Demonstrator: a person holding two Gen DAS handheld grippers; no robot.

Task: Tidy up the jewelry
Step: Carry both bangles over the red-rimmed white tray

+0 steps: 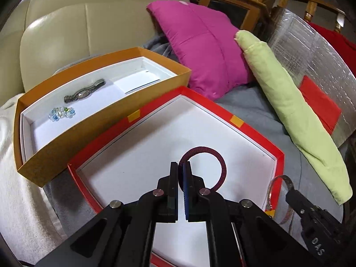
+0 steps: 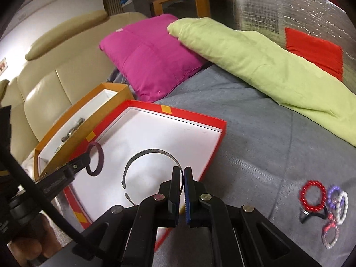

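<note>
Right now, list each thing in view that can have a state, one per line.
left gripper: jaws shut on the maroon coil bangle, over the red box.
right gripper: jaws shut on the dark open cuff, over the red box.
red box: open, nothing resting inside.
orange box: open, holding a watch and a bead bracelet.
beaded bracelets: loose on the grey cover.

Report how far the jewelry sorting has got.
Done: a watch and a beaded bracelet lie in the orange box.
In hand: the left gripper holds a maroon coil bracelet and the right gripper a dark open bangle, both over the red box.
Left: a cluster of beaded bracelets on the grey cover.
</note>
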